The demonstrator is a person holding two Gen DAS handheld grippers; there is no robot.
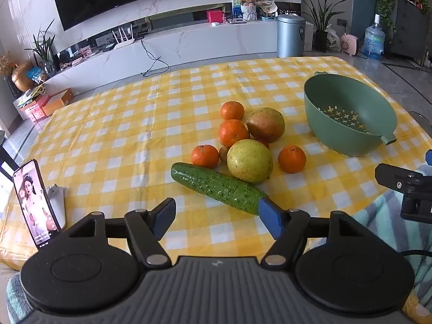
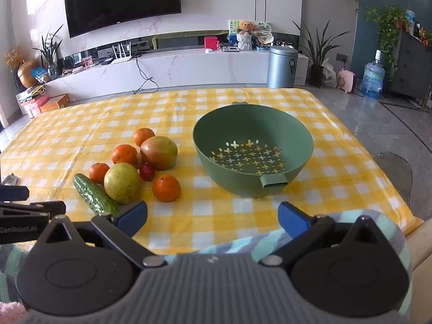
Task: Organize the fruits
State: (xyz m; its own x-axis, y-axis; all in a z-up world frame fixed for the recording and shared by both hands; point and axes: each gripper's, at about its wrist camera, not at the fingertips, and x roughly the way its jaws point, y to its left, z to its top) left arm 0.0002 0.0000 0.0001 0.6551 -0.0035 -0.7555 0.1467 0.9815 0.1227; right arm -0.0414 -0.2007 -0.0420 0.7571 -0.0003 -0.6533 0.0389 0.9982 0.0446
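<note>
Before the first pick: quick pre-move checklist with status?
1. Left gripper open, nothing held: ok.
2. Right gripper open, nothing held: ok.
3. Green colander bowl upright and with no fruit in it: ok.
4. Fruit within view and unobstructed: ok. Four oranges, e.g. the nearest orange, a yellow-green fruit, a reddish-green fruit, all loose on the checked tablecloth.
5. Cucumber clear of the left gripper: cannot tell; its end sits right at the right-hand finger.
6. Small red fruit wedged among bigger fruit: not ok for a first pick.
</note>
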